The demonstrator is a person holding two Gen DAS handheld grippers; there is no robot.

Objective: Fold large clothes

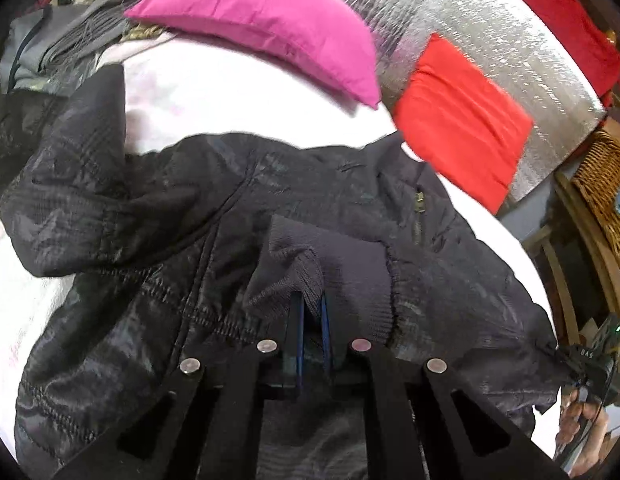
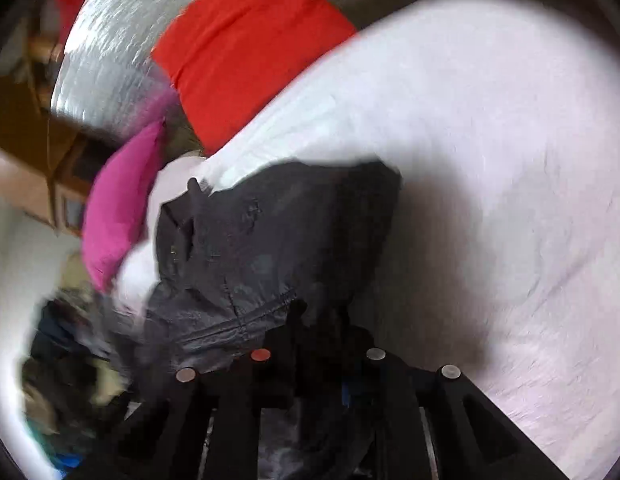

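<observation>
A black quilted jacket [image 1: 213, 208] lies spread across a white bed sheet [image 1: 237, 96]. My left gripper [image 1: 310, 304] is shut on the jacket's ribbed knit hem, which bunches around the blue fingertips. One sleeve runs off to the left. In the right wrist view the jacket [image 2: 261, 240] hangs in a bunch, and my right gripper [image 2: 318, 316] is shut on its dark fabric; the fingertips are hidden in the cloth. The right gripper also shows at the left wrist view's right edge [image 1: 586, 364], holding a corner of the jacket.
A pink pillow [image 1: 269, 28] and a red pillow [image 1: 462, 120] lie at the head of the bed against a silver foil panel [image 1: 510, 40]. Grey clothes [image 1: 57, 48] are piled far left. A wicker basket [image 1: 606, 184] and wooden furniture stand at the right.
</observation>
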